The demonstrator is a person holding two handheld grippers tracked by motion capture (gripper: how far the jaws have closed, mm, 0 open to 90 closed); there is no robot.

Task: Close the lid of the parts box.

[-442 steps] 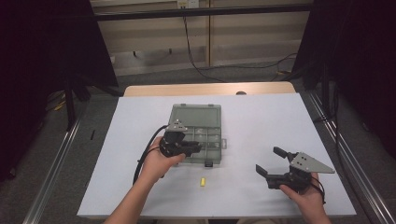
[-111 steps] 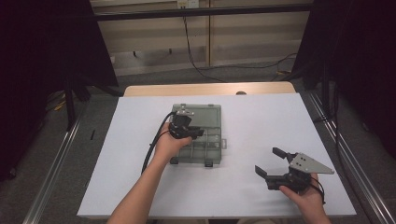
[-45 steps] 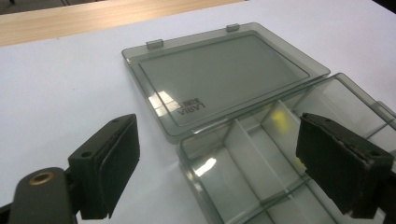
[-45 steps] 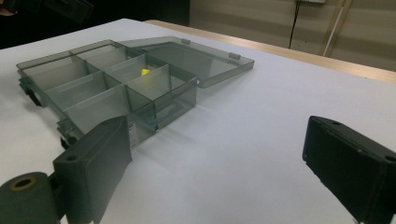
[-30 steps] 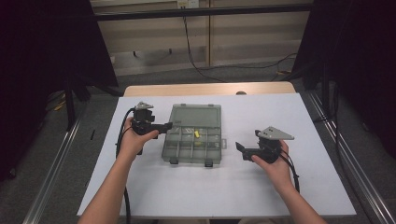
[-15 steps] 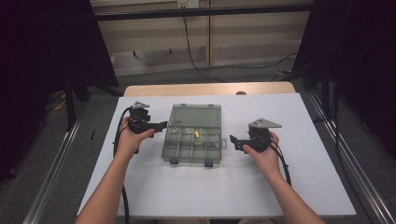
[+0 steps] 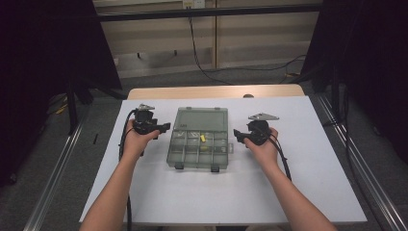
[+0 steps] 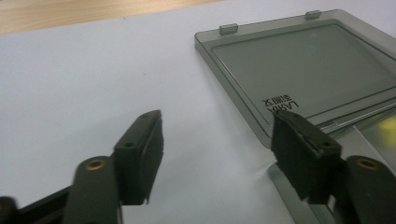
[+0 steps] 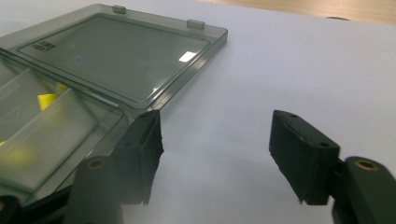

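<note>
On the white table (image 7: 144, 192), one open organizer box (image 7: 199, 139) sits between two empty grippers (image 7: 163, 127) (image 7: 236, 135), jaws closing.

Setting: a lab recording bay, not a home or shop. A wooden desk (image 7: 214, 91) carries a white sheet (image 7: 312, 144) as a plain work surface. Black curtains (image 7: 43, 57) hang on both sides and screen the bay off. A dark rail (image 7: 207, 12) crosses overhead at the back. Metal floor tracks (image 7: 53, 178) run along both sides of the desk on grey carpet (image 7: 380, 159). Loose cables (image 7: 202, 57) trail down the pale panelled back wall (image 7: 250, 33) and across the floor. A socket (image 7: 193, 4) sits high on that wall.
</note>
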